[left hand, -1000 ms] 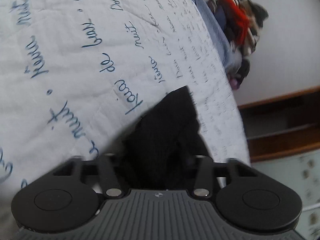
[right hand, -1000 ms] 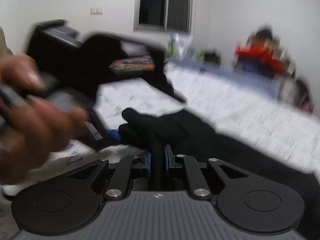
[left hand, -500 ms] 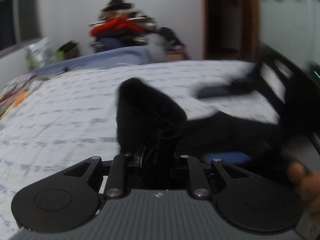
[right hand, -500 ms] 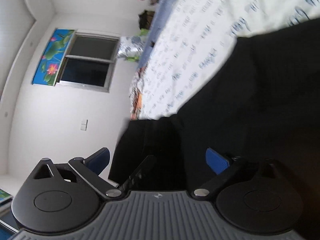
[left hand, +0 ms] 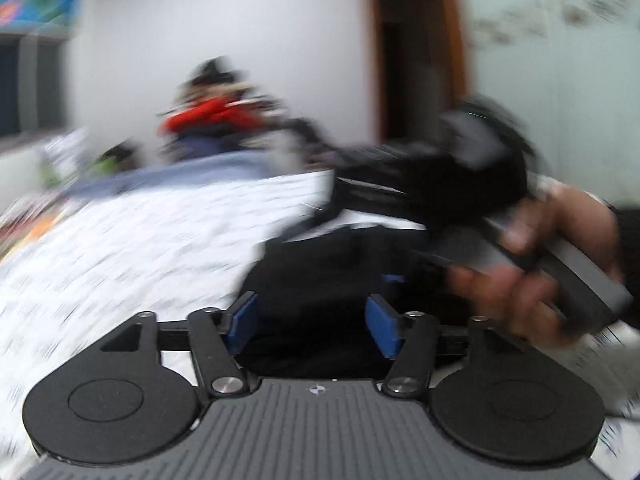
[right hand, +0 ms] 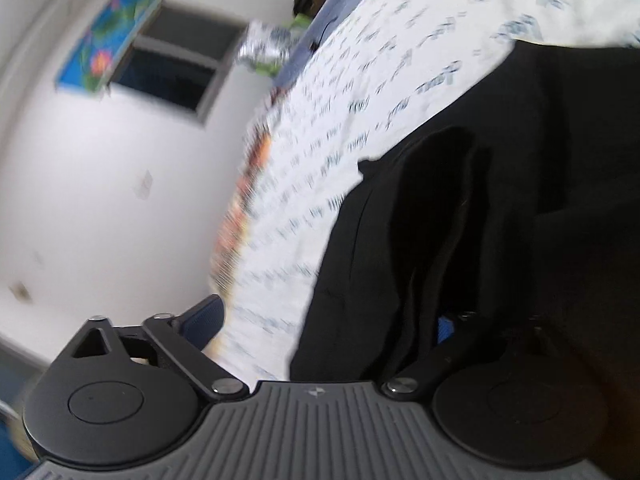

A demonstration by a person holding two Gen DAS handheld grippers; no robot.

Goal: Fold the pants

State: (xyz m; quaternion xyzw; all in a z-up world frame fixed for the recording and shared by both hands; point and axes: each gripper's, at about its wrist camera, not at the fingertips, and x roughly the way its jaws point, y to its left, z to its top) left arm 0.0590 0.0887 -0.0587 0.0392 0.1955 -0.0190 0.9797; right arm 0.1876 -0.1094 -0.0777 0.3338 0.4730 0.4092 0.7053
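Now both tools [left hand: 314, 322] [right hand: 328, 326] open; pants [left hand: 320, 276] loose.

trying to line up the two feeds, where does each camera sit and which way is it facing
Left wrist: sits on the left gripper, upright, looking across the bed over the black pants to the far wall; shows its open blue pads and the person's right hand holding the other gripper.
Right wrist: sits on the right gripper, rolled sideways, looking along the bed toward the window; shows its open jaws only.
Shared: pants, printed bedspread.
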